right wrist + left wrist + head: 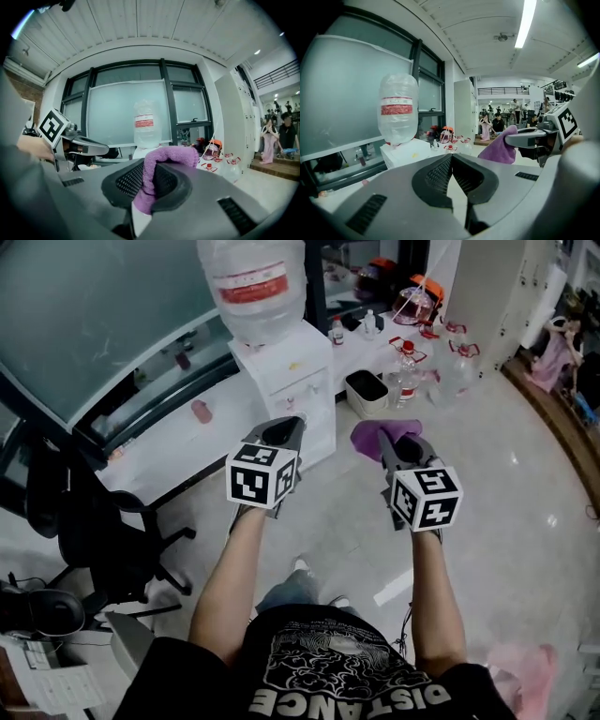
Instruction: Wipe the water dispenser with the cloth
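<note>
Clamping cloth (171, 154), right tool (392, 448) faces water dispenser (286, 381); left tool (451, 159) closed.

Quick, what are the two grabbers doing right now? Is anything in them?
Left gripper: closed, nothing between the jaws.
Right gripper: closed on the purple cloth.

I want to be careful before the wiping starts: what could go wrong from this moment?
The right gripper pinches only part of the purple cloth, so rubbing may pull it out. The big bottle stands on top of the water dispenser, so a hard push up high could rock it. Small bottles and a bin stand on the floor beside it and could be knocked.
</note>
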Tool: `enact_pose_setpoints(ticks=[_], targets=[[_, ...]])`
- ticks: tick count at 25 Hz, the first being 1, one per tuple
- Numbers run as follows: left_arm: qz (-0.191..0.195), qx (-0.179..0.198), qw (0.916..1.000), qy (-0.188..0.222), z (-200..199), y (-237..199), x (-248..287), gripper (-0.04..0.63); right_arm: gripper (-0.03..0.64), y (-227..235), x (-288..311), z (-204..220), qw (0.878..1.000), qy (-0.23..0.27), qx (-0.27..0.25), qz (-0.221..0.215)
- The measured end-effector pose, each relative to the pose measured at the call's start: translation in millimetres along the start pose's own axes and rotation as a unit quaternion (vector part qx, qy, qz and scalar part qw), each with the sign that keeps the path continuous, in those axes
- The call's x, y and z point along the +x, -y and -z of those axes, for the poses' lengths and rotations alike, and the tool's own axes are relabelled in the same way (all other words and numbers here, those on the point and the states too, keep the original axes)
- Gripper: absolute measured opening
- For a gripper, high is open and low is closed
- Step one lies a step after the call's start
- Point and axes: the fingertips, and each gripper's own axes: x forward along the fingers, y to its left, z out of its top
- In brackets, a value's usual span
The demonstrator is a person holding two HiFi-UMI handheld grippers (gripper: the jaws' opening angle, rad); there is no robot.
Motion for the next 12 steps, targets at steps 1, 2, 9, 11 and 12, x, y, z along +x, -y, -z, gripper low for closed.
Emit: enact_pose_setpoints(ticks=[1,2,9,11,12], targets=[[-0.008,-0.002,1.0,0.0,1.1,-6.1,0.7,0.026,0.041,-3.0,8.4,-1.0,1.0,-0.001,-0.002,-0.009],[-0.015,-0.004,0.9999,-0.001,2.3,-12.4,1.7,0.026,0.041,-6.4,17.6,-2.1,1.0,-0.001,-0.004,-0.019],[-0.058,-0.021,0.9981,0.0,7.9,-63.5,18.0,0.026,0.041,-35.8,93.6,-6.7,0.996,-0.011,-0.022,-0.087],[-0.067,-0.026,0.9974,-0.001,9.8,-80.0,29.2,0.026,0.041,-42.2,118.4,-6.7,0.994,-0.016,-0.027,-0.105],[-0.07,-0.029,0.9971,-0.001,10.0,-88.8,35.5,0.026,0.041,-44.3,131.1,-7.2,0.993,-0.018,-0.029,-0.112]])
